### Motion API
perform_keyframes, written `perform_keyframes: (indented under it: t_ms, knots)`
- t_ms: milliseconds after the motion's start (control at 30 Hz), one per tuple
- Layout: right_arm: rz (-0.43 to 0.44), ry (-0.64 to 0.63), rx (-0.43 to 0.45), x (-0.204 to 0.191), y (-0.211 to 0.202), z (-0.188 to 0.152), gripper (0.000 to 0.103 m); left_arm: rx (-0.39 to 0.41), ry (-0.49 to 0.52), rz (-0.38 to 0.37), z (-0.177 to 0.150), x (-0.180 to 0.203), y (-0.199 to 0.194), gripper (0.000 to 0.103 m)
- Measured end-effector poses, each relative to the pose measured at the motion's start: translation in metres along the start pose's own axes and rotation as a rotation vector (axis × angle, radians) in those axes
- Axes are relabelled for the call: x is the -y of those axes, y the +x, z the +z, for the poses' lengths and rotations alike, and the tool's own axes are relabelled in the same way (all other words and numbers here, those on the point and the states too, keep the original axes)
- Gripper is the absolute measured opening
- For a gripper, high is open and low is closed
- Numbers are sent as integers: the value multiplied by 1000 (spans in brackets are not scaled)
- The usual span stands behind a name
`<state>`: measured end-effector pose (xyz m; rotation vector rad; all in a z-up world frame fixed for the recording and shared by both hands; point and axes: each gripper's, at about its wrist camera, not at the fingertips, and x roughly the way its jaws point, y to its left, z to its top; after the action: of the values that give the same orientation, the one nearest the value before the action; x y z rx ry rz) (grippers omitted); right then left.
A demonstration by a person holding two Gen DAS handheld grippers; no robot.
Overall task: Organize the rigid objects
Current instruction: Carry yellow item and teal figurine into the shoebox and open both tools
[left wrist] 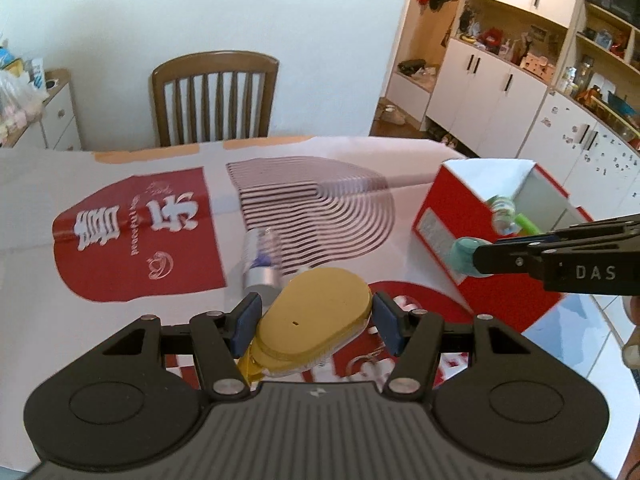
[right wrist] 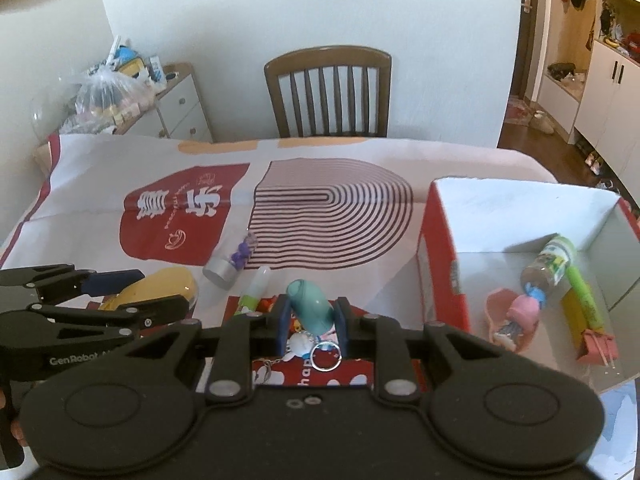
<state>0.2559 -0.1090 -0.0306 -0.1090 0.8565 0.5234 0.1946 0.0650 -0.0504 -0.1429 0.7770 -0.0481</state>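
My left gripper (left wrist: 316, 322) is shut on a flat yellow oval case (left wrist: 316, 312), held above the table; the same yellow oval case (right wrist: 160, 288) shows at the left of the right wrist view. My right gripper (right wrist: 310, 320) is shut on a teal capsule-shaped keychain (right wrist: 312, 308), with a white charm and a metal ring (right wrist: 325, 357) dangling under it. From the left wrist view the teal keychain (left wrist: 462, 254) hangs in front of the red box (left wrist: 452, 216). A clear tube with a silver cap (right wrist: 232, 260) and a small white-and-green tube (right wrist: 256, 288) lie on the cloth.
The red box with white inside walls (right wrist: 440, 248) stands at the right and holds a bottle (right wrist: 550, 262), a green marker (right wrist: 584, 296), a yellow piece and a pink toy (right wrist: 516, 312). A wooden chair (right wrist: 328, 92) stands behind the table. Cabinets line the right side.
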Motion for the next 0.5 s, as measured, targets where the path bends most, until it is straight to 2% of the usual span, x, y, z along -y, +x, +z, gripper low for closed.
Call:
perform_keyframes:
  t_ms: [233,500]
  knots:
    - [16,11,35,22,-20,0,22,21,37,-17,13,36,-7,60]
    - [-1,27,49,69,-35,1,22,22,60,-27,27,82,9,60]
